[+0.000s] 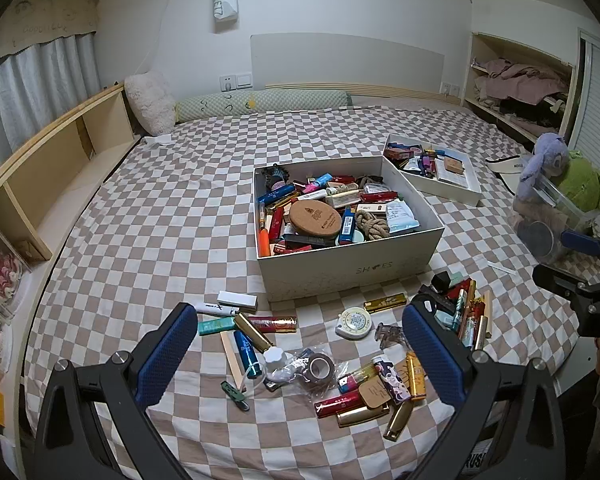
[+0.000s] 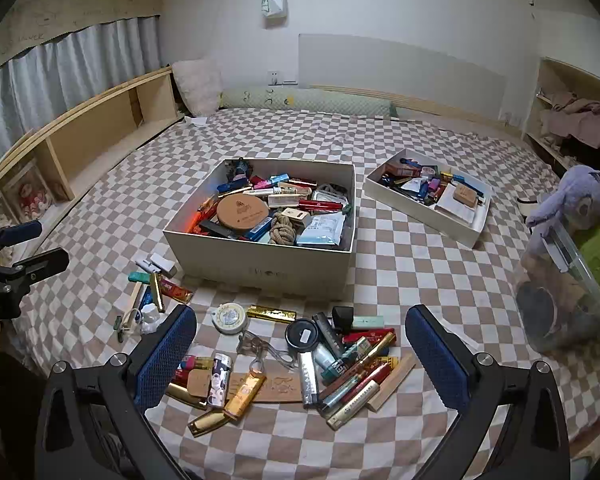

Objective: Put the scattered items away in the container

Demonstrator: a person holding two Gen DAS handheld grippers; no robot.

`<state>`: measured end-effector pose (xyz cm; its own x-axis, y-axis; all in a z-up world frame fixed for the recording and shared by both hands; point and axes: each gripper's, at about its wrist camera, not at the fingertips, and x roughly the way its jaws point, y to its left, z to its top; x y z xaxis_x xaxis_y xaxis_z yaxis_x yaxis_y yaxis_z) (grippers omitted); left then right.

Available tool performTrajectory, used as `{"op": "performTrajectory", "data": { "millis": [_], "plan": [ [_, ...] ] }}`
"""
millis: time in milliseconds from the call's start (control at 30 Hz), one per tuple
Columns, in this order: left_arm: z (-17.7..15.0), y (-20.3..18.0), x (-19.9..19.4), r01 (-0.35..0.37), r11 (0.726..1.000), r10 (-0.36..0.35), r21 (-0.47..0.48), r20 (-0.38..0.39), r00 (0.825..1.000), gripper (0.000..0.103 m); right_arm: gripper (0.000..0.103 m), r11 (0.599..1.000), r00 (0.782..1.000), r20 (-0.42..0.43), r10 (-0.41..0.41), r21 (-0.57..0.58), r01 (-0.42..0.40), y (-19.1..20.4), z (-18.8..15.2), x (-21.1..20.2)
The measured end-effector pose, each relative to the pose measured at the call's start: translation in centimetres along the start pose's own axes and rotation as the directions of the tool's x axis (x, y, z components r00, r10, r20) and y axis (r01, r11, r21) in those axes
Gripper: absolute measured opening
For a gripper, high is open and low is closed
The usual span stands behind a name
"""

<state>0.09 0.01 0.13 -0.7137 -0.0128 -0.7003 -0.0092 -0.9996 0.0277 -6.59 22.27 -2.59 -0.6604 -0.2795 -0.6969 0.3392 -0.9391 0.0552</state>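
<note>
A white shoe box (image 1: 352,276) (image 2: 260,264) stands on the checkered bed, piled with lighters, tubes, a cork disc and a rope knot. In front of it lie scattered items: a round tape measure (image 1: 354,322) (image 2: 231,318), a tape roll (image 1: 320,366), a black round jar (image 2: 302,334), and several gold and red tubes and lighters. My left gripper (image 1: 300,354) hangs open above the left part of the scatter, with nothing between its fingers. My right gripper (image 2: 302,356) is open over the right-hand heap and holds nothing.
The box lid (image 1: 448,194) (image 2: 420,216), also holding small items, lies behind the box to the right. A clear plastic bin with plush toys (image 1: 556,208) (image 2: 572,280) sits at the bed's right edge. A wooden shelf (image 1: 60,160) runs along the left.
</note>
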Motion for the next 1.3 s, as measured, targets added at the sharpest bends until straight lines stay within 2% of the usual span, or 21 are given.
{"op": "performTrajectory", "data": {
  "millis": [1000, 1300],
  "plan": [
    [-0.23, 0.06, 0.08, 0.003, 1.000, -0.003, -0.002, 0.002, 1.000, 0.103, 0.103, 1.000, 1.000, -0.008, 0.000, -0.013, 0.000, 0.26, -0.35, 0.14],
    [-0.13, 0.45, -0.53, -0.026, 1.000, 0.026, 0.006, 0.048, 0.999, 0.103, 0.103, 1.000, 1.000, -0.012, 0.001, -0.021, -0.001, 0.43, -0.44, 0.20]
  ]
}}
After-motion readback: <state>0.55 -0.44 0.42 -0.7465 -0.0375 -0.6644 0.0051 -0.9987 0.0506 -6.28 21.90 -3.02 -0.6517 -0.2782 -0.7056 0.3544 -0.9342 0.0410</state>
